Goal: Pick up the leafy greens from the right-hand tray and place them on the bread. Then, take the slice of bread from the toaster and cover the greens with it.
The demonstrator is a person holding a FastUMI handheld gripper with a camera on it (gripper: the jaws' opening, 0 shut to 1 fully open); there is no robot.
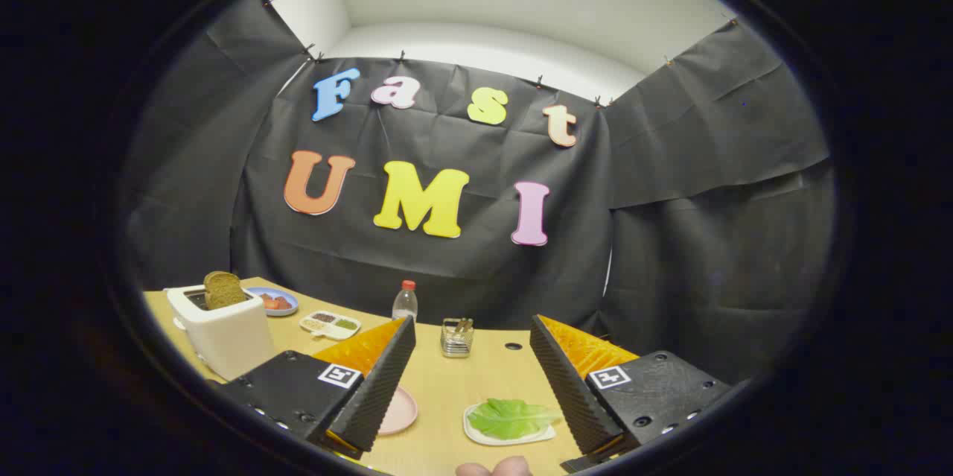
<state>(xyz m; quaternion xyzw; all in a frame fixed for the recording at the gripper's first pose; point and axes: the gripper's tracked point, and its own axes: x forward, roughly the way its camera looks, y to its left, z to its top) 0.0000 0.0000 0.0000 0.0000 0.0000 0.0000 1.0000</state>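
Two fingers of the gripper (470, 386) stand spread wide apart above the wooden table (447, 379), with nothing held between them. In the gap, close to the inner edge of the right finger, lie the leafy greens (512, 416) on a small white tray (484, 437), flat and bright, the leaf tip touching or passing just under that finger. Half hidden behind the left finger sits a pink plate (400, 411); whether bread rests on it cannot be told from here. Off beyond the left finger, well apart from the greens, stands the white toaster (222, 334) with a brown slice of bread (223, 290) poking up out of its slot. Behind the toaster there is a blue plate (277, 302) with something red on it, and beside that a small divided dish (330, 324). Straight ahead, beyond the fingers, a clear bottle (405, 302) with a red cap and a small glass holder (456, 337) stand near the far edge.
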